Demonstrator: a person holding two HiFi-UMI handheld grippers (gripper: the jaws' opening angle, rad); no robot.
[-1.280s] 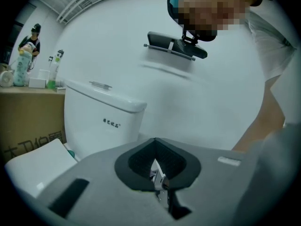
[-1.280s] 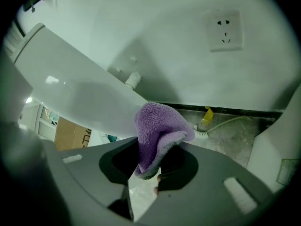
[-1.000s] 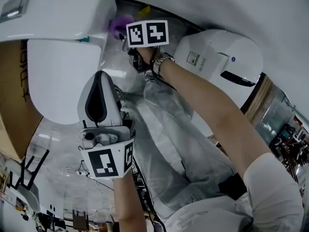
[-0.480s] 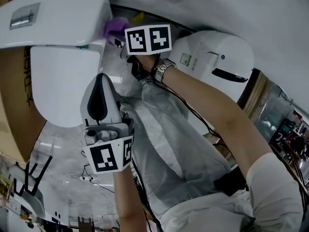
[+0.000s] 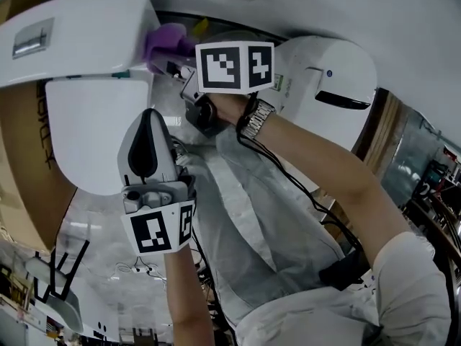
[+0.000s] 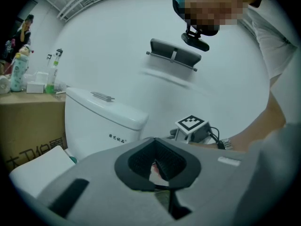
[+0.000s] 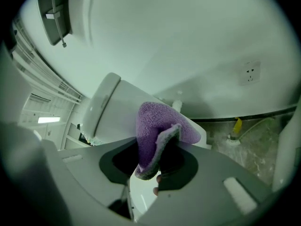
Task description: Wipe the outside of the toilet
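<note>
White walls and a pale floor are all around. At ten o'clock in the head view sits the toilet (image 5: 108,63), with its tank (image 5: 79,31) up top and its lid (image 5: 90,132) below. The right gripper (image 5: 175,62) is clamped on a purple cloth (image 5: 167,40). The cloth pokes out at eleven o'clock, right by the side of the tank. It may be touching the tank, but I can't be sure from here. The left gripper (image 5: 148,119) hangs at eight o'clock in front of the lid, jaws together with nothing in them. I think the wiping is at the tank's side now. No wet marks show, so I can't say what is clean. The lid, the bowl and the foot likely need wiping too.
</note>
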